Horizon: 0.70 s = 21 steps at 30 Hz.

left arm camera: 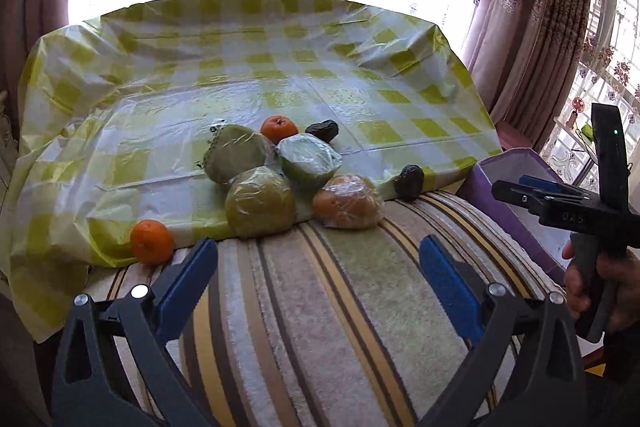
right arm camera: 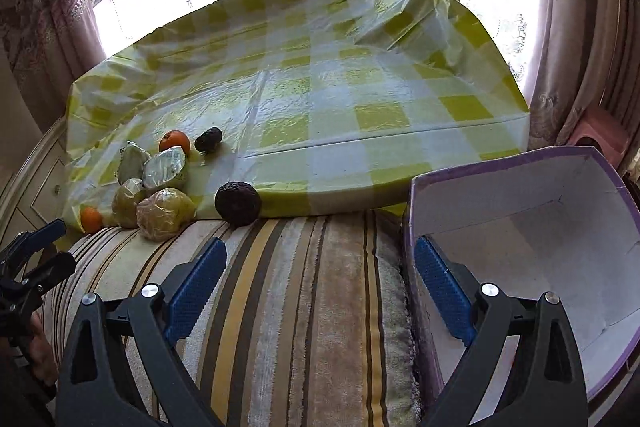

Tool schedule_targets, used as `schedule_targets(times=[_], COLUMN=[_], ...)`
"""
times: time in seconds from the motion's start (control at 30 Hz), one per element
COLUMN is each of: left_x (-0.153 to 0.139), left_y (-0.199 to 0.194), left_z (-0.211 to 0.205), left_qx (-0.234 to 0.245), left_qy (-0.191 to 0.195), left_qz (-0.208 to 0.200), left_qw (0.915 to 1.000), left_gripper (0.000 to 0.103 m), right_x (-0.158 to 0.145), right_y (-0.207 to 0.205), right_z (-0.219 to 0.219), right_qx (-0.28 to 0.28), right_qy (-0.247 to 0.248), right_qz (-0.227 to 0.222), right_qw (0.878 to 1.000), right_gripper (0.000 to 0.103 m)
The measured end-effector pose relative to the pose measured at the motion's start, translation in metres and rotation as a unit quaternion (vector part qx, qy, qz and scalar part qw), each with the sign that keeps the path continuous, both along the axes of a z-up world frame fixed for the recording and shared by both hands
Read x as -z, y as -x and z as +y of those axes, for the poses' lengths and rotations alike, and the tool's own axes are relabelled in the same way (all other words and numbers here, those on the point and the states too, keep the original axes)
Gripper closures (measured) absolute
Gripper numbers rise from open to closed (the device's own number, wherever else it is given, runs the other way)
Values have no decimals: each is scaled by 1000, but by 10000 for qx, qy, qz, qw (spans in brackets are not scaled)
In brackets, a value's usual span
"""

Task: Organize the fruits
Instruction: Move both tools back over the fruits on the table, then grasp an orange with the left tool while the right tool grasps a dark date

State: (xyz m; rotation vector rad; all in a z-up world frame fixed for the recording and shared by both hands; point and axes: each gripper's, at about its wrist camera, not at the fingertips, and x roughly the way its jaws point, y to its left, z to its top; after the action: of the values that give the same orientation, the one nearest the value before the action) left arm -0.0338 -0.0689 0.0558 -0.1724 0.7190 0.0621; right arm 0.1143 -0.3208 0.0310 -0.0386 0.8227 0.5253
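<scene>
Several fruits lie in a cluster at the near edge of a yellow checked cloth (left arm camera: 280, 67): plastic-wrapped green ones (left arm camera: 236, 153), a wrapped orange one (left arm camera: 347, 201), a bare orange (left arm camera: 152, 241) at the left, another orange (left arm camera: 279, 128) behind, and two dark wrinkled fruits (left arm camera: 409, 181) (left arm camera: 322, 129). My left gripper (left arm camera: 318, 271) hangs open over the striped cushion in front of the cluster, nothing between its fingers. My right gripper (right arm camera: 320, 283) is open too, its right finger (right arm camera: 440, 287) over the near rim of a purple box (right arm camera: 520, 163). The dark fruit (right arm camera: 237, 203) lies ahead to the left.
The striped cushion (left arm camera: 340, 307) fills the foreground. The purple box, white inside, stands at the right of the cushion. Curtains (left arm camera: 520, 27) and a bright window lie behind the cloth. A hand (left arm camera: 588, 287) holds the right gripper's handle.
</scene>
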Motion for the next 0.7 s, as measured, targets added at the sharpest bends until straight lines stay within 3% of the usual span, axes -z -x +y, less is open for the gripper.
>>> schedule_targets(times=[0.2, 0.4, 0.47, 0.53, 0.63, 0.7], left_x=[17, 34, 40, 44, 46, 48], left_y=[21, 15, 8, 0, -14, -21], left_z=[64, 104, 113, 121, 128, 131], left_qx=[-686, -1067, -1105, -1116, -1155, -1185], left_qy=[493, 869, 944, 988, 874, 864], left_qz=[130, 507, 681, 800, 970, 1042], left_qw=[9963, 9892, 9870, 9856, 9847, 9837], left_gripper=[3, 21, 23, 32, 33, 36], right_x=[8, 19, 22, 24, 25, 27], right_y=[-12, -27, -31, -34, -34, -36], right_z=[30, 63, 72, 81, 92, 99], right_qx=[-138, -361, -436, -525, -631, -690], right_qy=[215, 533, 625, 732, 898, 982], right_qz=[135, 171, 188, 165, 62, 56], right_qw=[9996, 9978, 9969, 9958, 9939, 9928], right_gripper=[11, 11, 11, 11, 11, 20])
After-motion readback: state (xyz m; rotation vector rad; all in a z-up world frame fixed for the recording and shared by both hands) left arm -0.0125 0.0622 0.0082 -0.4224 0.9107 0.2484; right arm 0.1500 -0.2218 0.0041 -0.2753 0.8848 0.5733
